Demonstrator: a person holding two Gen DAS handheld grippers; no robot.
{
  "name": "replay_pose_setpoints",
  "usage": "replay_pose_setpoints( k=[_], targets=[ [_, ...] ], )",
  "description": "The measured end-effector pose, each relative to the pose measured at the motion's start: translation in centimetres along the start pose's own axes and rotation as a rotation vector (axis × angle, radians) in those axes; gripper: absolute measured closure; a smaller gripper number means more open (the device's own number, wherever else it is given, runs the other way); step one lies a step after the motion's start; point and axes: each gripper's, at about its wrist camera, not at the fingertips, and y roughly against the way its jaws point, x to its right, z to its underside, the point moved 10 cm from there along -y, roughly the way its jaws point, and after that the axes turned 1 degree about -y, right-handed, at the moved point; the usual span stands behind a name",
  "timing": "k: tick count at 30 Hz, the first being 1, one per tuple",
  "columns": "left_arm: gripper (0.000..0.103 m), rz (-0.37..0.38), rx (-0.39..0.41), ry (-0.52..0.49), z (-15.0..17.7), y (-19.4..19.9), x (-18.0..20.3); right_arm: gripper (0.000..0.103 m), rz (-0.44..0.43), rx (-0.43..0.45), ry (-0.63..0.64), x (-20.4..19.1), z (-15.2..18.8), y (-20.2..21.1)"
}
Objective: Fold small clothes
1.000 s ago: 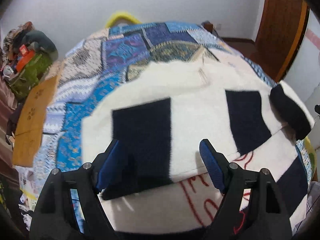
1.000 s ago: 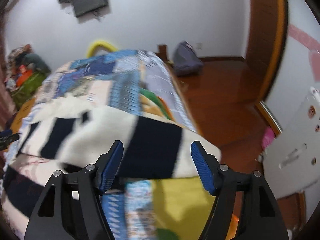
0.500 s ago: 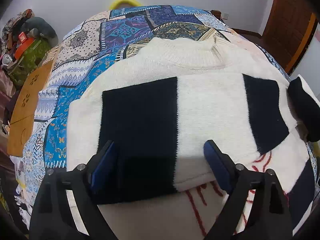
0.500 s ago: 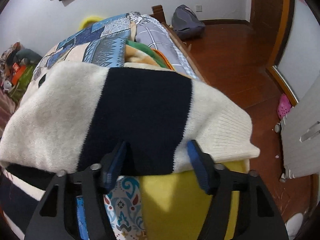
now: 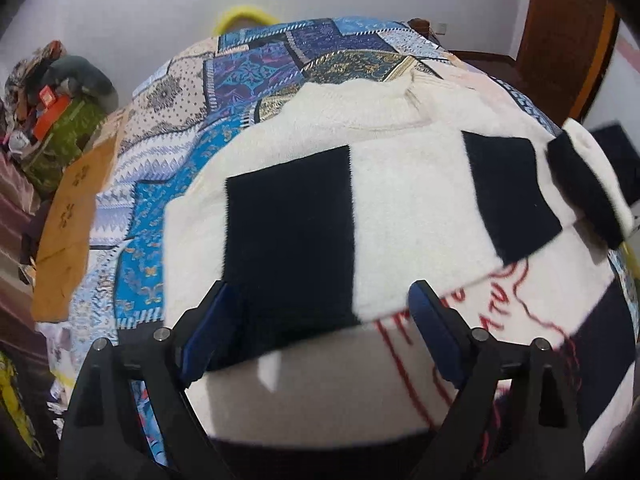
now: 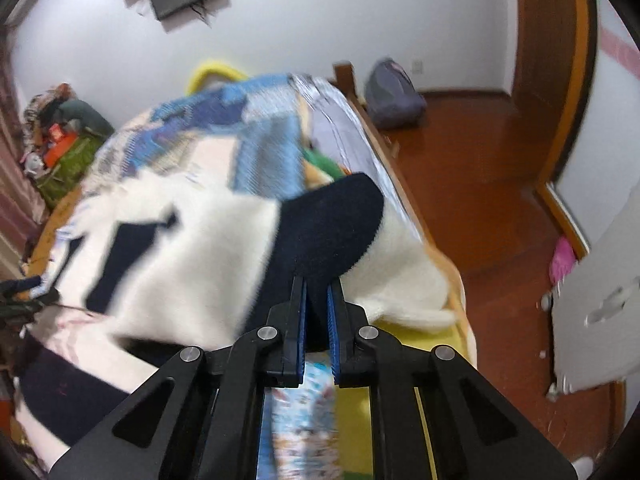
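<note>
A cream sweater (image 5: 400, 184) with black blocks and red stitching lies spread on the patchwork quilt (image 5: 256, 64). One sleeve is folded across its body. My left gripper (image 5: 316, 320) is open and hovers over the folded sleeve's black block, touching nothing. In the right wrist view my right gripper (image 6: 317, 292) is shut on the other sleeve (image 6: 332, 220) at its black band and holds it lifted above the bed's right edge. That lifted sleeve also shows in the left wrist view (image 5: 580, 188) at the far right.
The bed's right edge (image 6: 404, 200) drops to a wooden floor (image 6: 480, 168) with a grey backpack (image 6: 394, 94). A pile of clothes and bags (image 5: 52, 108) sits left of the bed. A door (image 5: 560, 32) stands at the back right.
My right gripper closed on the right sleeve's black band and lifted it off the bed. My left gripper stayed open and drew back a little from the folded sleeve.
</note>
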Motion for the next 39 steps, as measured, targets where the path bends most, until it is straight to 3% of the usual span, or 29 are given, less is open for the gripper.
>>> replay_pose_setpoints(
  k=[8,13,24,30,33,37,39],
  targets=[
    [0.014,0.022,0.077,-0.01,0.6,3.6,-0.8,0.095,-0.081,0.059,0.177,-10.0,-3.6,3.3],
    [0.014,0.072,0.109,0.021,1.2,5.1,-1.8,0.095,-0.13,0.033,0.255,-16.4,-3.8,2.7],
    [0.014,0.087,0.124,0.04,2.4,6.6,-3.0,0.093,-0.256,0.0,0.464,-28.4,-1.1,1.8],
    [0.014,0.107,0.108,0.043,2.4,6.6,-2.0,0.088,-0.267,0.014,0.47,-27.6,-1.3,2.5],
    [0.014,0.116,0.106,0.018,1.8,6.7,-0.1,0.08,-0.231,0.011,0.404,-24.0,-1.7,2.2],
    [0.013,0.085,0.107,-0.05,0.7,6.5,3.0,0.061,-0.171,0.004,0.34,-19.0,-1.4,1.9],
    [0.013,0.052,0.095,-0.094,-0.1,5.6,4.6,0.061,-0.13,-0.01,0.316,-16.4,-0.7,1.4]
  ],
)
